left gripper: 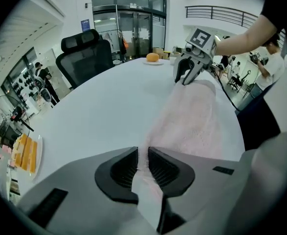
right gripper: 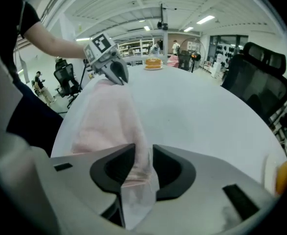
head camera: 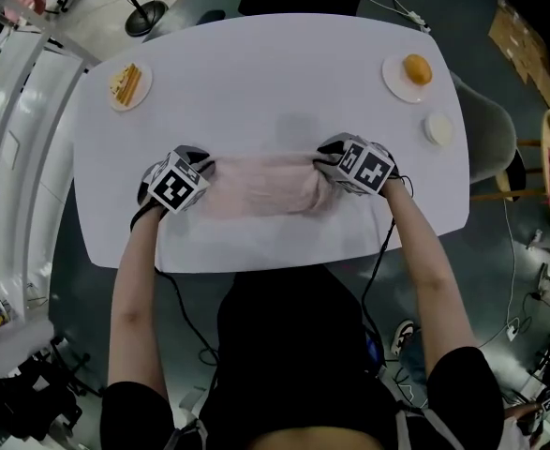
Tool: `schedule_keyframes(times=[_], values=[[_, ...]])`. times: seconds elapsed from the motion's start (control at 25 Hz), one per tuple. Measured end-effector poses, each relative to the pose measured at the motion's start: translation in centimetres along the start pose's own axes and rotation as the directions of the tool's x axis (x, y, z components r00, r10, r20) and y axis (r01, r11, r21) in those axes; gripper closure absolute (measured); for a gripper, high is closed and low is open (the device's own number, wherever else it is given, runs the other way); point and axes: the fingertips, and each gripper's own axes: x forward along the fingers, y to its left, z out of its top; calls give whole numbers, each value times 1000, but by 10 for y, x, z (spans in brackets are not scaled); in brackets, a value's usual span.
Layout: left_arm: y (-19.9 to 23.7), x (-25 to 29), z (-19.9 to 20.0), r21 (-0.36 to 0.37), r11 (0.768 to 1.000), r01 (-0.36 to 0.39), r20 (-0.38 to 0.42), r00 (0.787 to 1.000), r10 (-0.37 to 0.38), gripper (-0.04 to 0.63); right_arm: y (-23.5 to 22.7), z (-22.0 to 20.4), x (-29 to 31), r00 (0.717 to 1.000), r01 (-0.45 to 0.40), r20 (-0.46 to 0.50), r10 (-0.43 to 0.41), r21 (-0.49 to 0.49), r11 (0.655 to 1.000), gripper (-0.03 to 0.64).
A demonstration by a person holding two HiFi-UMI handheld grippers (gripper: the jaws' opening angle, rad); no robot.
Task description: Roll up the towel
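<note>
**Spotter:** Where is the towel?

**Me:** The towel is on the table, near the edge closest to me. It is pink, bunched into a long band, and lies crosswise between my two grippers.

**Spotter:** And the left gripper?

**Me:** My left gripper points steeply down at the towel's left end. Its jaws are nearly together and pinch the cloth, which runs out between the pads.

**Spotter:** The right one?

**Me:** My right gripper is at the other end. Its jaws stand a little apart with the cloth lying in the gap, and I see no firm squeeze on it.

**Spotter:** Anything else up there?

**Me:** A plate with food sits far left, and another plate far right, both well apart from the towel.
</note>
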Motion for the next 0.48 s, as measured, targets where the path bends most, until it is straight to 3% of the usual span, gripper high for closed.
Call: schedule_keyframes(times=[0.12, 0.24, 0.48], values=[[8, -12, 1, -87, 996, -34, 50, 998, 39, 510, -14, 1, -16, 996, 23, 85, -33, 119, 993, 417], [17, -30, -2, -219, 975, -46, 116, 991, 73, 425, -29, 9, -45, 974, 43, 203, -103, 280, 959, 416], [28, -77, -10, -365, 930, -48, 225, 965, 138, 410, -47, 17, -116, 878, 115, 351, -324, 504, 856, 416]])
